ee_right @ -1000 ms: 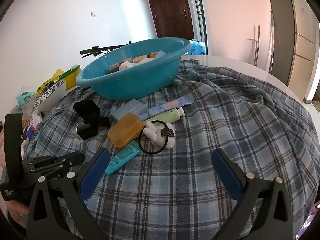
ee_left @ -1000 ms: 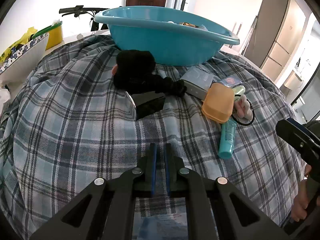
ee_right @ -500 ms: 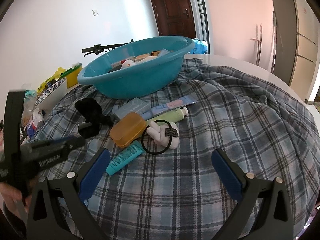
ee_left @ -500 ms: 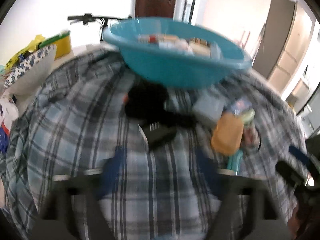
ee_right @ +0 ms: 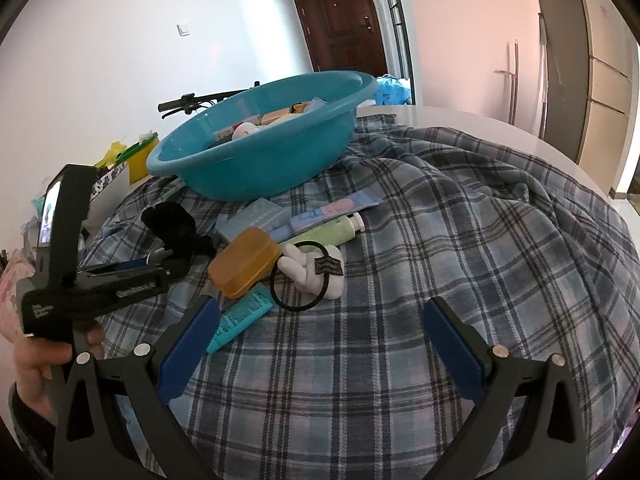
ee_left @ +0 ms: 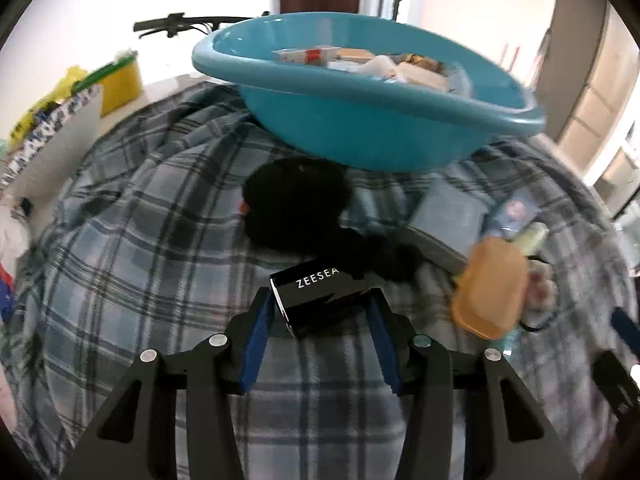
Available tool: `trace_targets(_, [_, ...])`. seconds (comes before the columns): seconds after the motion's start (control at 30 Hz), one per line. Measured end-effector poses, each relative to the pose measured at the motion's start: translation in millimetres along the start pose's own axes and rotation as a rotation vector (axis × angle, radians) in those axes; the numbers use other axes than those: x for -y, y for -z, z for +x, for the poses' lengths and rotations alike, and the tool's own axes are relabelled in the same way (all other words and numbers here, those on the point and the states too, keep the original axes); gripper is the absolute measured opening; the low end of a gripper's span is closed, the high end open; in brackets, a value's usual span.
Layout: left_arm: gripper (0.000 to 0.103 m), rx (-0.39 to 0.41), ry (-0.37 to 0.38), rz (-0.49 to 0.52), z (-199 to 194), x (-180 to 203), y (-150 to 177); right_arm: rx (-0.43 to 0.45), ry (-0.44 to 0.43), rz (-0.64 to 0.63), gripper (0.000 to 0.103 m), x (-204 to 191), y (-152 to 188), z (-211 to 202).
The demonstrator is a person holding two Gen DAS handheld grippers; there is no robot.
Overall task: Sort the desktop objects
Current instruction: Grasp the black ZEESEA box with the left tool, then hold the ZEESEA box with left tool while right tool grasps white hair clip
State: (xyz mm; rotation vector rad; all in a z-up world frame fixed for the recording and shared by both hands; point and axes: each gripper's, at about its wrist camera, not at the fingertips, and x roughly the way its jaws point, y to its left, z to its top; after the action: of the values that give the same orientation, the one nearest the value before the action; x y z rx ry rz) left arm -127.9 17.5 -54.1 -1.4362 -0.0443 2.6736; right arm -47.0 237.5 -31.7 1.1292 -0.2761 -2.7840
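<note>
- Since a second ago my left gripper [ee_left: 322, 312] went from pinched together over bare cloth to straddling the black ZEESEA box [ee_left: 320, 300]; jaws closing now, box between the blue pads, can't tell if they're pressing yet.
- Box lies on the plaid blanket [ee_left: 140, 280], just in front of the black fuzzy item [ee_left: 296, 204].
- Orange case [ee_left: 490, 288] sits to its right; teal basin [ee_left: 360, 136] behind.
- Right gripper [ee_right: 320, 344] spread wide, nothing between, above bare blanket near the black hair tie [ee_right: 300, 276].
</note>
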Motion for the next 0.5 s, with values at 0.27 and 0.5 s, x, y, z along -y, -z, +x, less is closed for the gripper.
trace_targets(0.27, [0.050, 0.007, 0.058, 0.049, -32.4, 0.2, 36.4, 0.006, 0.004, -0.006, 0.101, -2.3, -0.3, -2.8])
trace_targets(0.5, [0.063, 0.006, 0.026, 0.032, -32.5, -1.7, 46.5, -0.003, -0.008, -0.015, 0.101, -8.9, 0.5, -0.1])
